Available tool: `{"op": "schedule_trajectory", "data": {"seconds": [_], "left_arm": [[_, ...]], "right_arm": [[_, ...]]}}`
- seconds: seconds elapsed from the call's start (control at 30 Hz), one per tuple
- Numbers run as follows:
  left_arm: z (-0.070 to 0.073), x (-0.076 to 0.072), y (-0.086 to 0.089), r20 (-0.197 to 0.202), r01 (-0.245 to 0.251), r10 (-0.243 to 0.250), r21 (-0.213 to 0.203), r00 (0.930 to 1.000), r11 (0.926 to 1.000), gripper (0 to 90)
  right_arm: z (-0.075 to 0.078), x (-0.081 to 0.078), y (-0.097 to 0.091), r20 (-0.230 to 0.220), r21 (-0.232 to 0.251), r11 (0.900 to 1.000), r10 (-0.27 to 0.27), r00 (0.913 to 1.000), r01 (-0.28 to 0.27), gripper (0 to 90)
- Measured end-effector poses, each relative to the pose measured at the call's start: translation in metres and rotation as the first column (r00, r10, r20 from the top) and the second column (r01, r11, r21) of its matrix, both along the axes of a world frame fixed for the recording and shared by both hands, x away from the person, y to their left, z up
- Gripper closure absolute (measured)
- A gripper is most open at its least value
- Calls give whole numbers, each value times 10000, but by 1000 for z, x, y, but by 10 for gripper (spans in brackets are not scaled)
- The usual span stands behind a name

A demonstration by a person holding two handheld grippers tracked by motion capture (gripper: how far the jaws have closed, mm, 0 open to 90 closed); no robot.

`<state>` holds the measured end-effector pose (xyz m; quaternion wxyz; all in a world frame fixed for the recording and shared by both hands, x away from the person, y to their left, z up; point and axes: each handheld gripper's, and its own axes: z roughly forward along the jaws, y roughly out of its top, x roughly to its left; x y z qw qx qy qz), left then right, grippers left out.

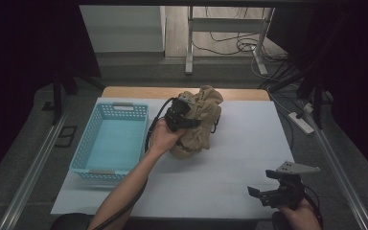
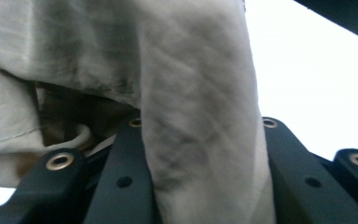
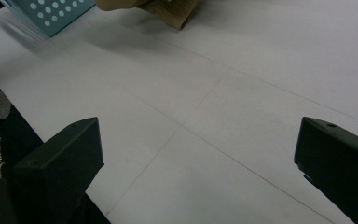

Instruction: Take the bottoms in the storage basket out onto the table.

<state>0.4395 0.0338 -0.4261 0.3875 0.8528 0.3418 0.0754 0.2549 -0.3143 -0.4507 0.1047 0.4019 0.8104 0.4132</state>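
On tan garment (image 1: 199,122): no legible label.

A table with a white top (image 1: 220,177) and a bare wooden strip along its far edge carries a light blue perforated basket (image 1: 111,142) on the left and a crumpled tan cloth (image 1: 199,125) far of centre, just right of the basket

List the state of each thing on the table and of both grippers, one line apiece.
tan cloth: bunched, a fold pinched between the left gripper's jaws, its lower end near or on the sheet.
left gripper: shut on the cloth.
right gripper: open, holding nothing, at the table's near right.
blue basket: upright, empty, left of the cloth.
white sheet: flat, covering the tabletop.
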Motion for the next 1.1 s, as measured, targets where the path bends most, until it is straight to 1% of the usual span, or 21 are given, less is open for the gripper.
{"op": "schedule_trajectory", "data": {"seconds": [0.1, 0.3, 0.4, 0.53, 0.6, 0.73, 0.87, 0.93, 1.0, 1.1], "left_arm": [[-3, 2, 2, -97, -104, 103, -88, 9999, 9999, 715], [-11, 4, 1, -194, -192, 193, 78, 9996, 9998, 710], [-18, 5, -1, -122, -151, 154, 270, 9998, 9995, 706], [-29, 4, -7, 13, -35, 34, 772, 10000, 9970, 701], [-34, 4, -8, 66, -84, 79, 865, 9999, 9962, 698], [-41, 7, -7, -49, -168, 172, 776, 9998, 9968, 694], [-47, 11, -4, -339, -293, 318, 718, 9989, 9970, 680], [-51, 13, -2, -480, -262, 297, 736, 9984, 9969, 667], [-56, 14, -1, -498, -261, 302, 824, 9983, 9963, 653], [-60, 13, -4, -459, -351, 408, 1190, 9981, 9923, 629]], "right_arm": [[0, 0, 0, -17, -6, 10000, 12, 10000, -12, 11], [0, 0, 0, -39, -10, 10000, 14, 10000, -14, 11], [0, 0, 0, -26, -1, 10000, 12, 10000, -12, 11], [0, 0, 0, -51, 7, 10000, 16, 10000, -16, 11], [0, 0, 0, -60, 7, 10000, 11, 10000, -11, 11], [0, 0, 0, -64, -9, 10000, 30, 10000, -30, 11], [0, 0, 0, -87, -26, 10000, 35, 10000, -35, 11], [0, 0, 1, -80, -43, 10000, 41, 10000, -42, 11], [0, 0, 1, -64, -47, 10000, 32, 10000, -32, 11], [0, 1, 1, -100, -61, 10000, 45, 9999, -45, 11]]}}
